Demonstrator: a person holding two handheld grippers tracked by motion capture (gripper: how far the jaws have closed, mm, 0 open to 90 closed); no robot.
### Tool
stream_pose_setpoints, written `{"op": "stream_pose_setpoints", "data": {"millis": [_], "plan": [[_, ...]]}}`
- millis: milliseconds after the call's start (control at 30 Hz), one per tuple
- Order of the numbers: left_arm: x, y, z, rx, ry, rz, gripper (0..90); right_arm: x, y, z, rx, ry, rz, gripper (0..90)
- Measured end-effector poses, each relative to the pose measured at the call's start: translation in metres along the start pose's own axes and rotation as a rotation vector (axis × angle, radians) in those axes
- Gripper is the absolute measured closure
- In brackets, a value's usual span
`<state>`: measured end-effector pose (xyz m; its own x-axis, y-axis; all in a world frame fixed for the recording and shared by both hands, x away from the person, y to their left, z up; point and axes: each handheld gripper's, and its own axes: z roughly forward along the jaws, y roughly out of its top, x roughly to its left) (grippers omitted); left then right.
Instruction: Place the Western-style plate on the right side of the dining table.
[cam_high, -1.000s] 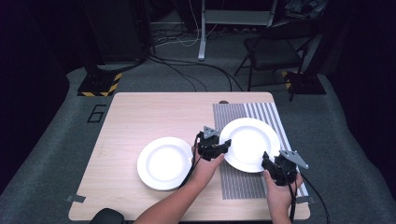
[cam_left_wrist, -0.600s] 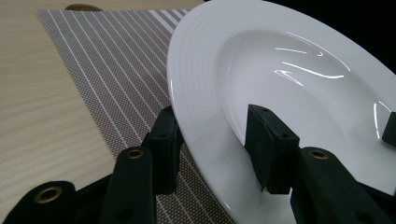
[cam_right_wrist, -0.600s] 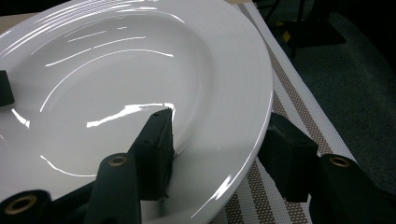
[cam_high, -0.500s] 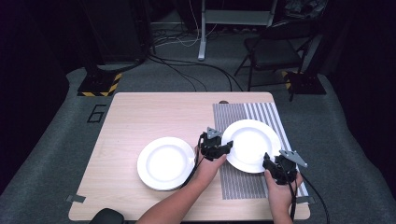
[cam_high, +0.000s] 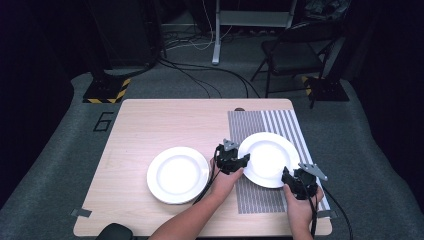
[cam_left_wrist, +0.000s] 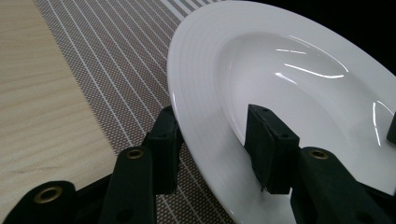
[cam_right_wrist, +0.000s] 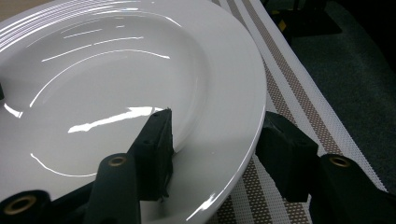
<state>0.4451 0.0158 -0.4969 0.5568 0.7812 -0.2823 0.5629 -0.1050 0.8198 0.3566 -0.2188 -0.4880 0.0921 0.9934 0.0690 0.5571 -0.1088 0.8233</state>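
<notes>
On the striped placemat (cam_high: 260, 197) at the right of the wooden table (cam_high: 150, 125) sits the plate (cam_high: 270, 159) I am working with, and both of my grippers are at its rim. It is a plain white, glossy, round plate with a wide rim and a shallow well; faint concentric ridges run around the rim (cam_left_wrist: 196, 56), and long streaks of light gleam across the well in both gripper views. I see no food or marks on it.

My left gripper (cam_high: 231, 160) sits at the plate's left edge. From its own view, one jaw is outside and below the rim over the mat and the other is inside on the upper face, so the rim passes between them; the inner pad (cam_left_wrist: 268, 140) looks to be against the plate, but I cannot tell whether the outer one presses. My right gripper (cam_high: 299, 182) is at the near right edge, likewise straddling the rim: one jaw on the inner slope (cam_right_wrist: 154, 140), one outside over the mat. I cannot tell whether that pair is clamped either.

A second white plate (cam_high: 178, 174) rests on the bare wood to the left, just beside my left forearm and apart from the first.
</notes>
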Motion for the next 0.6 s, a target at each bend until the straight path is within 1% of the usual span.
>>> {"op": "stream_pose_setpoints", "data": {"millis": [67,133,167,200,333,400,433,467,500,567,600], "plan": [[0.000,-0.001,0.002,0.007,0.005,-0.003,57.1,0.000,-0.002,0.003,0.010,0.001,0.008,45.4],[0.001,-0.002,0.004,0.010,0.010,-0.003,57.7,0.000,-0.003,0.007,0.020,-0.004,0.004,45.5],[0.003,-0.003,0.006,0.013,0.006,-0.005,57.9,-0.001,-0.005,0.009,0.033,0.005,0.029,45.7],[0.003,-0.003,0.007,0.013,0.006,-0.009,57.9,-0.002,-0.005,0.011,0.036,0.008,0.034,45.8],[0.004,-0.004,0.011,0.021,0.003,-0.009,57.9,-0.004,-0.006,0.014,0.037,0.010,0.032,45.9],[0.003,-0.004,0.013,0.027,0.008,-0.015,57.8,-0.003,-0.006,0.014,0.042,-0.001,0.040,46.0],[0.004,-0.004,0.015,0.025,0.004,-0.015,57.8,-0.004,-0.006,0.015,0.040,-0.002,0.033,46.1],[0.003,-0.004,0.015,0.022,0.007,-0.020,57.8,-0.005,-0.005,0.016,0.042,0.000,0.039,46.1],[0.004,-0.003,0.016,0.023,0.004,-0.014,57.7,-0.005,-0.005,0.017,0.040,-0.001,0.038,46.2],[0.004,-0.004,0.018,0.022,0.004,-0.020,57.7,-0.006,-0.004,0.017,0.035,0.000,0.033,46.3],[0.005,-0.003,0.020,0.021,0.004,-0.016,57.5,-0.006,-0.003,0.018,0.038,-0.004,0.036,46.4]]}}
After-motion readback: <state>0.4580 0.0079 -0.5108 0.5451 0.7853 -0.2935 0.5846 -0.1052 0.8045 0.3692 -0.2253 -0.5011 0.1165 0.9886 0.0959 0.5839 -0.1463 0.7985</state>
